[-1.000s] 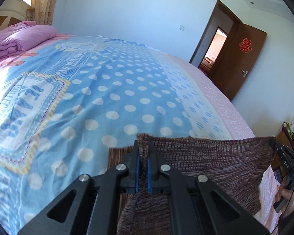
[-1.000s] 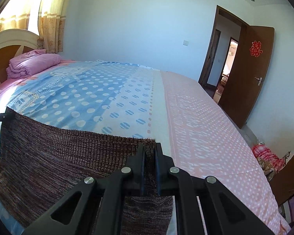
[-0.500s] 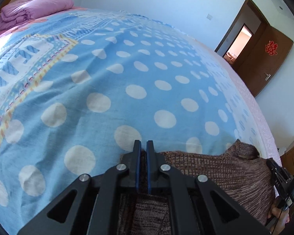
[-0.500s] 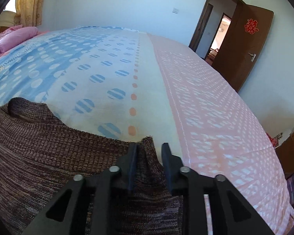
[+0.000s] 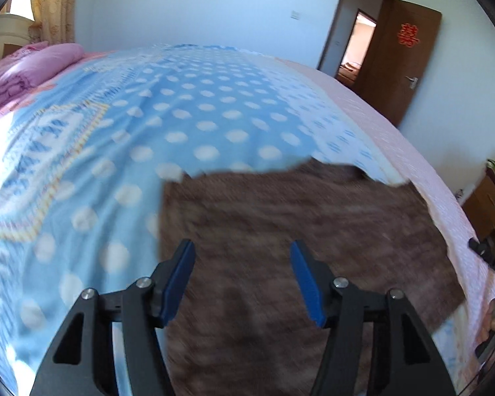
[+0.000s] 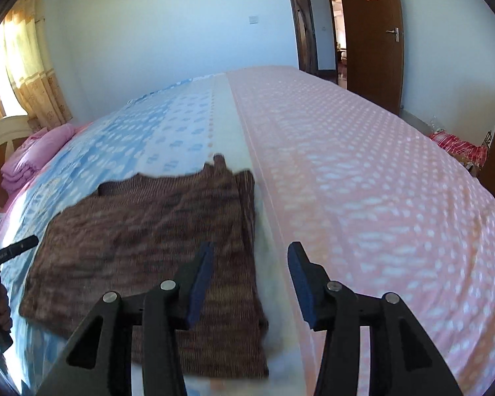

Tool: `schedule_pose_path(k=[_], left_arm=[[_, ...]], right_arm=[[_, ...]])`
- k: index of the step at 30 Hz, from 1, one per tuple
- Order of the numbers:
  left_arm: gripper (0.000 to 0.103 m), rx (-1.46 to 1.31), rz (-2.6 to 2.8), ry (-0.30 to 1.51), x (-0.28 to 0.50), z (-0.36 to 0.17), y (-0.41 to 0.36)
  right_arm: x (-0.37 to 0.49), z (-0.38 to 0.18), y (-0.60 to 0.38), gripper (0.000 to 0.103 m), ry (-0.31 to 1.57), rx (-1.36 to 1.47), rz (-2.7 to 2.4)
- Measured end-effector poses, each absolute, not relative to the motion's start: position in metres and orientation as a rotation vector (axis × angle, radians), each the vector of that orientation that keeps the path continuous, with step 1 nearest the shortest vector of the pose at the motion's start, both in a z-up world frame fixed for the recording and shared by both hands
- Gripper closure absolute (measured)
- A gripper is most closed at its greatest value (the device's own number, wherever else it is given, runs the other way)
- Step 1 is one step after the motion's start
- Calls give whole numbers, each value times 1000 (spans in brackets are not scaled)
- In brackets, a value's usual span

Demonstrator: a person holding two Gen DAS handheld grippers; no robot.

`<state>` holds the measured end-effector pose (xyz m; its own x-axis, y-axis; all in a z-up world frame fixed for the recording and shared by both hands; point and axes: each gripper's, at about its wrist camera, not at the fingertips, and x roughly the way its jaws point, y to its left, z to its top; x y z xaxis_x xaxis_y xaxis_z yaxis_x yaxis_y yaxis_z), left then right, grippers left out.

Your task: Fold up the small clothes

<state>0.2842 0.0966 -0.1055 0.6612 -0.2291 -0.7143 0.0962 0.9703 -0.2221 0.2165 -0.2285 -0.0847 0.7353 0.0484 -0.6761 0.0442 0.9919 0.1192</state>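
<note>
Our left gripper (image 5: 242, 280) and right gripper (image 6: 249, 280) are both opening, holding nothing. The brown sweater (image 6: 155, 247) lies flat on the bed (image 6: 363, 181), near its close edge.

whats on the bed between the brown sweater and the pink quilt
Nothing: from the brown sweater to the folded pink quilt, only bare dotted bedspread shows, in the left wrist view.
</note>
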Motion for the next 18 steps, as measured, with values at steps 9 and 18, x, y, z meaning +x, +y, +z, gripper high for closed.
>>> schedule_pose_path(k=[9, 18], left_arm=[[28, -158, -164, 818, 238, -138, 59], [21, -292, -245, 781, 234, -142, 78]], right_arm=[[198, -129, -213, 71, 827, 55, 7], [177, -133, -212, 97, 850, 47, 12]])
